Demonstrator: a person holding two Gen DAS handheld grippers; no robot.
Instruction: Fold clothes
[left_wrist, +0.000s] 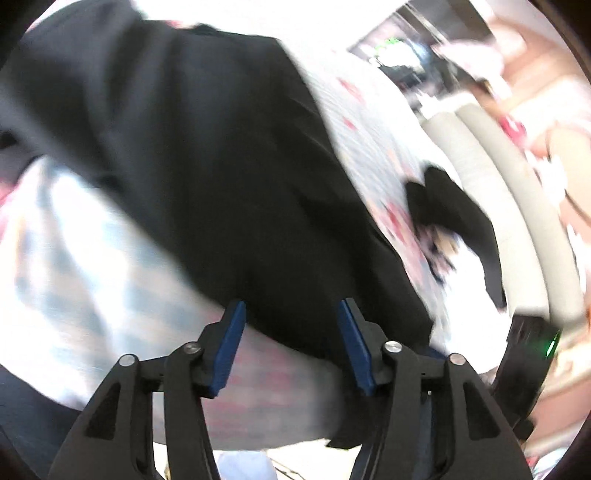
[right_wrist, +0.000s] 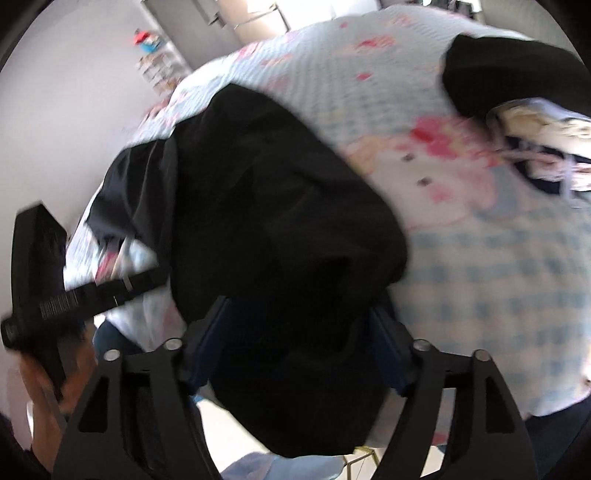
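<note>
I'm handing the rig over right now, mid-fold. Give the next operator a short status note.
Left gripper: open, nothing held; the black garment lies just past its fingers.
Right gripper: fingers spread wide, the black garment's bunched end sits between them; frames are too blurred to confirm a grip.
Garment lies on the checked floral bedspread, still rumpled. Second dark item at the far edge.
Done: no tidy fold visible. Left: flatten, fold.
</note>
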